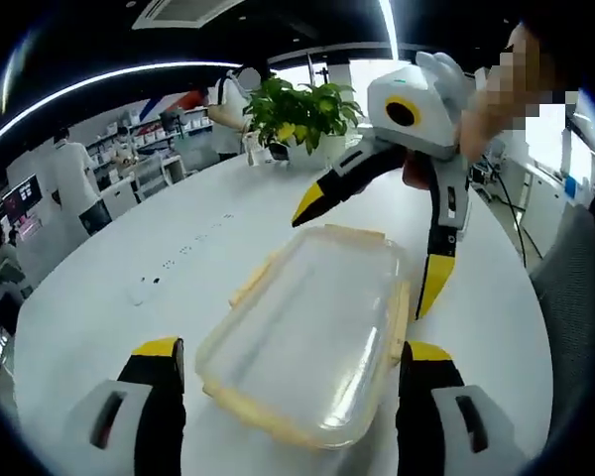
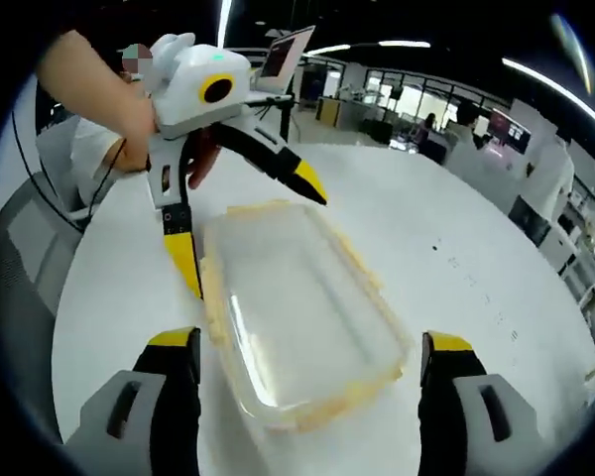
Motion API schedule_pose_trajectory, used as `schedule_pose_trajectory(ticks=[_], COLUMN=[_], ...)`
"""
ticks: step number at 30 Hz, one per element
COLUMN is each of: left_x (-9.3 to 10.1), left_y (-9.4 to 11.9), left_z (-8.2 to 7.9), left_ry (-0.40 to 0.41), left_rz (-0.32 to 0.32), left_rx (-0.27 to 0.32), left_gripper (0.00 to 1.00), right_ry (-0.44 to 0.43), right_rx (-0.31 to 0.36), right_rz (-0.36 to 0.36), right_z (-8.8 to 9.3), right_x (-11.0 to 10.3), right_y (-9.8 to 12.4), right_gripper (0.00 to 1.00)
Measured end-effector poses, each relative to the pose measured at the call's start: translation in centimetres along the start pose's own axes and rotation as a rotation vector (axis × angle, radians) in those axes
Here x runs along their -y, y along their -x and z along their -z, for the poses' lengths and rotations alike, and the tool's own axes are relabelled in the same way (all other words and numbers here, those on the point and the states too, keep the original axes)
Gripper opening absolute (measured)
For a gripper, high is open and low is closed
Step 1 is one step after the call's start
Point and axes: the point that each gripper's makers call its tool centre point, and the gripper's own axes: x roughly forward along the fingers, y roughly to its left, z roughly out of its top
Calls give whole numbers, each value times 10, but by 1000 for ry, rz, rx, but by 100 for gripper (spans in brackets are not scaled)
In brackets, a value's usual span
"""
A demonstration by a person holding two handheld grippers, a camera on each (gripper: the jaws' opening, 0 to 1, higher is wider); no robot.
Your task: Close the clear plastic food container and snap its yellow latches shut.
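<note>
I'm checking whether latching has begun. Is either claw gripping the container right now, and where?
Nothing is held. Both the left claw and the right claw stand open around the ends of the clear container, jaws apart.

In the left gripper view, the clear rectangular plastic food container lies on the round white table, between my left gripper jaws and running ahead of them. My right gripper faces me from its far end, one jaw at each far corner. Behind it stands a potted green plant.

In the right gripper view, the container lies between my right gripper jaws, the left gripper straddling its far end.
</note>
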Motion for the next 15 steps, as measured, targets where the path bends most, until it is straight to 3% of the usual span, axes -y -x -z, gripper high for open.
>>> schedule_pose_trajectory(ticks=[7, 12, 15], left_x=[-4, -5, -3], left_y=[1, 7, 9], left_z=[11, 13, 17], left_ry=[20, 44, 110], left_rz=[-62, -104, -111], left_rx=[15, 38, 53], left_gripper=[85, 86, 85], right_ry=[-123, -164, -189], right_rx=[60, 81, 89], right_rz=[56, 78, 85], right_z=[3, 6, 6], right_x=[-2, -6, -10], right_y=[3, 5, 9], right_gripper=[93, 93, 93])
